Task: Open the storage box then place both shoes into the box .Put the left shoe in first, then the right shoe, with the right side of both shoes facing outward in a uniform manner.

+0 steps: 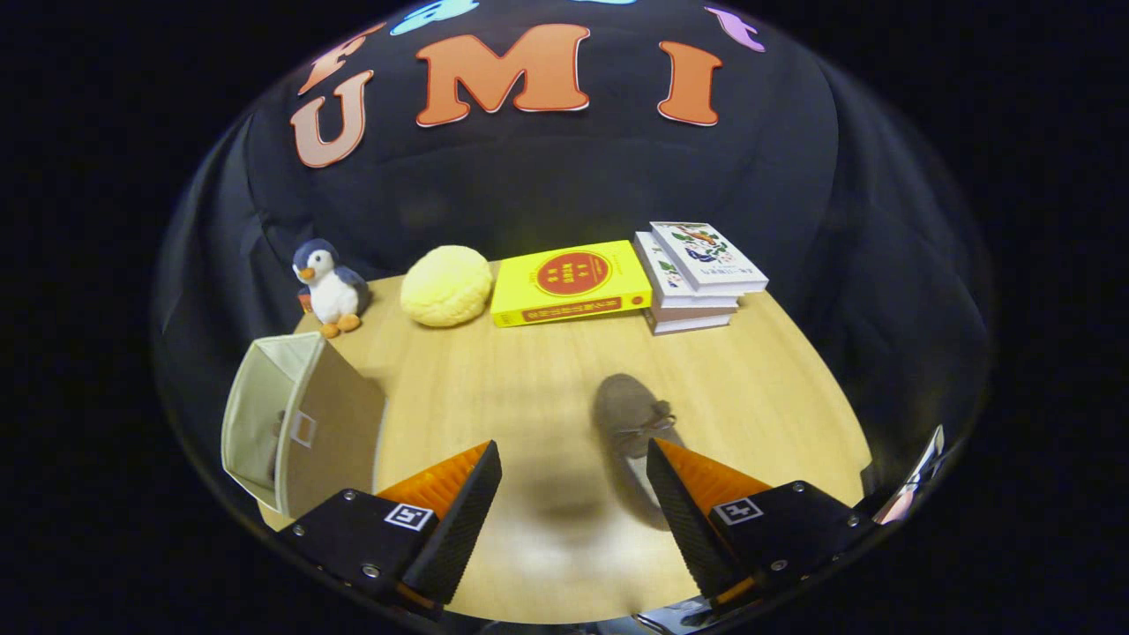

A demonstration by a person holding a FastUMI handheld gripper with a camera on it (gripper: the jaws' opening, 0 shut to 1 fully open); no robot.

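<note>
- The gripper (pixel 573 494) is hanging above the wooden table (pixel 767 388) with its fingers spread wide apart, gripping nothing.
- A grey-brown shoe (pixel 631 423) with a small bow is lying on the table just ahead of the fingers, its near end passing behind the right finger (pixel 679 520); it is looking blurred.
- The beige fabric storage box (pixel 300 423) is standing beside the left finger, at the table's near left edge, with its opening showing on its left side. Something dark is showing inside, but I cannot tell what it is.
- Well beyond the fingers, along the far edge, a penguin plush (pixel 328 287), a yellow round cushion (pixel 446 285), a yellow book (pixel 569 282) and a stack of white books (pixel 699 273) are sitting in a row.
- The yellow book is touching the stack of white books.
</note>
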